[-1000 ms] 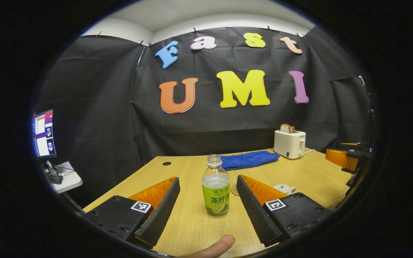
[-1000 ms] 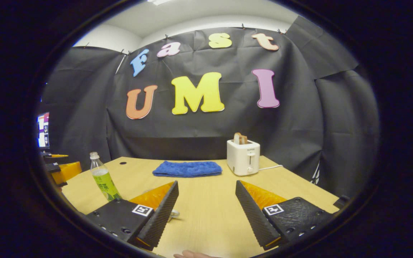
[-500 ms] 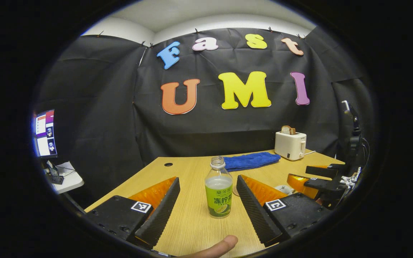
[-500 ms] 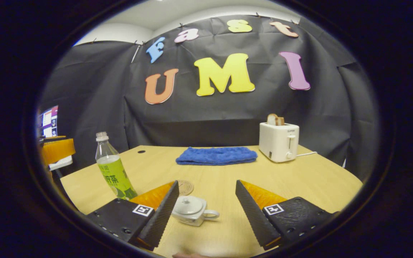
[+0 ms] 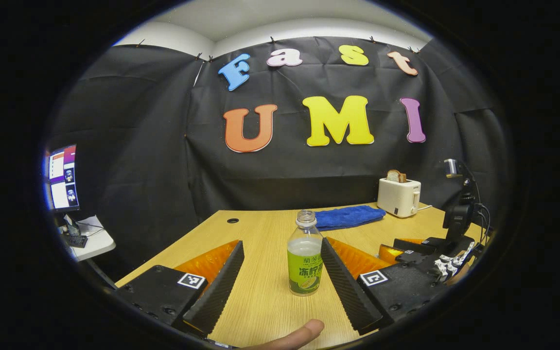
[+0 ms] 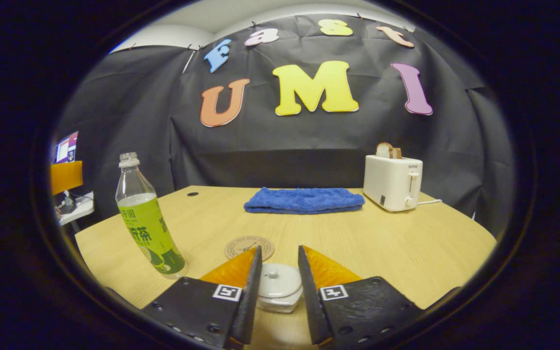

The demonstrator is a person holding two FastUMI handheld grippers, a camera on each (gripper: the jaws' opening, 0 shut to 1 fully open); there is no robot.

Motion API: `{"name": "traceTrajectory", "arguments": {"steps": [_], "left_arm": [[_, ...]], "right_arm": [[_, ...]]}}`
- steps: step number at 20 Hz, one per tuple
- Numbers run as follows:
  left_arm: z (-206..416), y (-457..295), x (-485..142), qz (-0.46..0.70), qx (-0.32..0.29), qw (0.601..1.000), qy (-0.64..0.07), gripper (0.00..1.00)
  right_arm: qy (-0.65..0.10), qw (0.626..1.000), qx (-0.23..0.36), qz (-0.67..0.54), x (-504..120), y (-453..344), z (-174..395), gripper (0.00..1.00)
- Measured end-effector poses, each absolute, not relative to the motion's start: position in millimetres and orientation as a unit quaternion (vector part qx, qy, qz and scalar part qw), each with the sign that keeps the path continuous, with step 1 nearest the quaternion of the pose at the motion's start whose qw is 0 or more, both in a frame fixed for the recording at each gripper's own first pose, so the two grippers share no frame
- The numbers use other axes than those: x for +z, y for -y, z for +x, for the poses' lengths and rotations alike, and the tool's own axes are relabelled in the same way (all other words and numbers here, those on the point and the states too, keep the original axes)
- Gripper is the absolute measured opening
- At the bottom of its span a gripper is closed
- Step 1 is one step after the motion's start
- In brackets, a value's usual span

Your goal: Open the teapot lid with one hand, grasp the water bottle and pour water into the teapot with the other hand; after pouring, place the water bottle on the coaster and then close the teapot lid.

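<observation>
A clear bottle [image 5: 305, 257] with a green label and no cap stands upright on the wooden table [image 5: 260, 306]. It sits between the fingers of my open left gripper [image 5: 281, 243], close to the right finger and apart from both. In the right gripper view the bottle [image 6: 146, 218] stands at the left. The small white teapot [image 6: 278, 288], lid on, sits between the fingers of my right gripper [image 6: 279, 249]. Those fingers are drawn close beside the lid, and the lid's knob [image 6: 272, 274] is free in the gap. A round coaster [image 6: 249, 247] lies just beyond the teapot.
A folded blue towel [image 6: 303, 200] and a white toaster [image 6: 393, 182] holding toast stand at the back of the table. A monitor [image 5: 61, 177] stands off the table at the left. My right gripper [image 5: 418, 250] shows low at the right in the left gripper view.
My right gripper has moved forward and down over the teapot and narrowed its fingers around the lid. The left gripper has drifted slightly, so the bottle now stands nearer its right finger.
</observation>
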State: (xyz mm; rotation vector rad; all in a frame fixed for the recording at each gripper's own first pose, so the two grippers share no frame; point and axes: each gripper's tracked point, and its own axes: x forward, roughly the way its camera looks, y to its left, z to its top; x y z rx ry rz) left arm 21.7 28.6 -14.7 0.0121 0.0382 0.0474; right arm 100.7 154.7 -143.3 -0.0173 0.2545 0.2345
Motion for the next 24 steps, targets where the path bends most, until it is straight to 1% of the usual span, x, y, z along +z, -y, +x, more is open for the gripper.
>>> {"name": "traceTrajectory", "arguments": {"steps": [2,3,4,6,9,12,14,15,16,19,24], "left_arm": [[21,-28,-14,0.004,0.021,1.000,-0.019,0.99],[21,-27,-13,0.003,0.021,1.000,-0.018,0.99],[21,-27,-13,0.003,0.020,1.000,-0.017,0.99],[21,-27,-14,0.004,0.021,1.000,-0.019,0.99],[21,-27,-16,0.002,0.021,1.000,-0.022,0.99],[24,-28,-18,0.004,0.024,0.999,-0.024,0.99],[25,-28,-20,0.004,0.023,0.999,-0.028,0.99],[25,-28,-21,0.002,0.024,0.999,-0.029,0.99],[25,-29,-21,0.001,0.023,0.999,-0.029,0.99],[27,-29,-23,-0.002,0.021,0.999,-0.031,0.99],[33,-27,-33,-0.009,0.011,0.999,-0.043,0.99]], "right_arm": [[-0.125,0.982,0.138,-0.014,-146,-162,99,0.27],[-0.122,0.982,0.140,-0.025,-146,-160,99,0.19],[-0.114,0.983,0.140,-0.036,-146,-159,101,0.14],[-0.110,0.983,0.140,-0.044,-147,-160,100,0.15],[-0.113,0.982,0.149,-0.024,-148,-162,99,0.14],[-0.107,0.980,0.162,-0.040,-147,-165,100,0.16],[-0.111,0.980,0.157,-0.042,-149,-162,99,0.06],[-0.113,0.981,0.155,-0.034,-148,-162,99,0.06],[-0.113,0.981,0.155,-0.029,-148,-162,99,0.01],[-0.106,0.980,0.160,-0.046,-140,-164,98,0.00],[-0.053,0.984,0.164,-0.042,-90,-160,81,0.00]]}}
